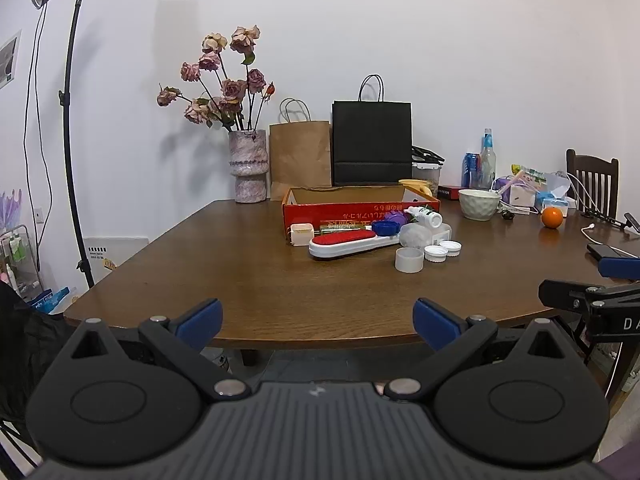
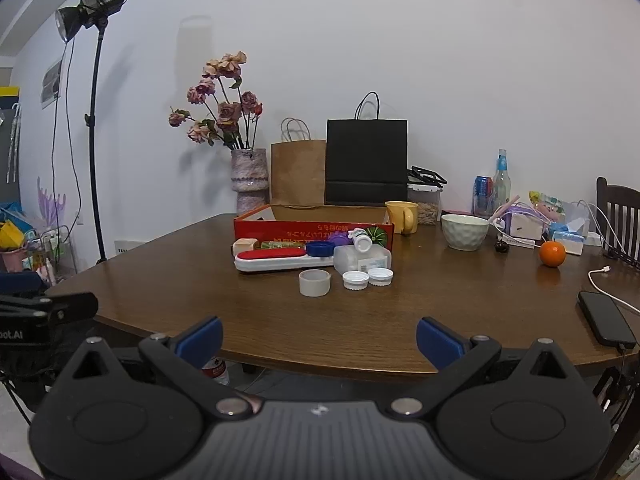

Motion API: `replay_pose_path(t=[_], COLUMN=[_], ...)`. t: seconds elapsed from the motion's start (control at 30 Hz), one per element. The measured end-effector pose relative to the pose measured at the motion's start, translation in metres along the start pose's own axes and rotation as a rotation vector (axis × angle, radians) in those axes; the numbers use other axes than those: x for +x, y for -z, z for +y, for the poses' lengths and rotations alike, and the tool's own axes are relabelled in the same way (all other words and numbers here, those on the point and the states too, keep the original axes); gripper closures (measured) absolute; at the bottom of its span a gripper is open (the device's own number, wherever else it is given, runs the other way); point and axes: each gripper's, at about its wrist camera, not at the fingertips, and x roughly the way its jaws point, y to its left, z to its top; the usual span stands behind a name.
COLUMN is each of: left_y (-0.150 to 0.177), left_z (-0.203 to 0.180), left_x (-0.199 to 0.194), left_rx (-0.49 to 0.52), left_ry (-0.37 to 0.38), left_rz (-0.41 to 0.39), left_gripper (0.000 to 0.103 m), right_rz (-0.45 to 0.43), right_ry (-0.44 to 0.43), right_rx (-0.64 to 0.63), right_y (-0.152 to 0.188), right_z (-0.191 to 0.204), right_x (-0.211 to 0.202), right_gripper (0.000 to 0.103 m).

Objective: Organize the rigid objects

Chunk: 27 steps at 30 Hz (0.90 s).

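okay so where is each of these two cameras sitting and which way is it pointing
Left wrist: rides the left tongs, open, at the table's near edge, facing the red box; the right tongs' side shows at right.
Right wrist: rides the right tongs, open, aimed likewise from further right; the phone lies close.
Shared: box, vase, white bowl, orange.

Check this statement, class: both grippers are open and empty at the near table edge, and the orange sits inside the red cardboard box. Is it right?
One detail is wrong. The orange is not in the red cardboard box; it sits on the bare table, well to the box's right, as the right wrist view shows. The left gripper and right gripper are indeed open and empty.
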Motion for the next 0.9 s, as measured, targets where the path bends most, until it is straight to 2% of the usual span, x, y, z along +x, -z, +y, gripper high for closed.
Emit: replay_pose_path(t=[0.9], left_y=[0.0013], left_z=[-0.0014], left_x=[0.0016], left_rx=[0.002], left_ry=[0.015], left_rz=[0.02], left_gripper=[0.0], right_rz=[0.012], right_ry=[0.007], right_rx=[0.001], right_y=[0.0024], right_z=[-0.0015], right_x=[0.0021], right_gripper=[0.0])
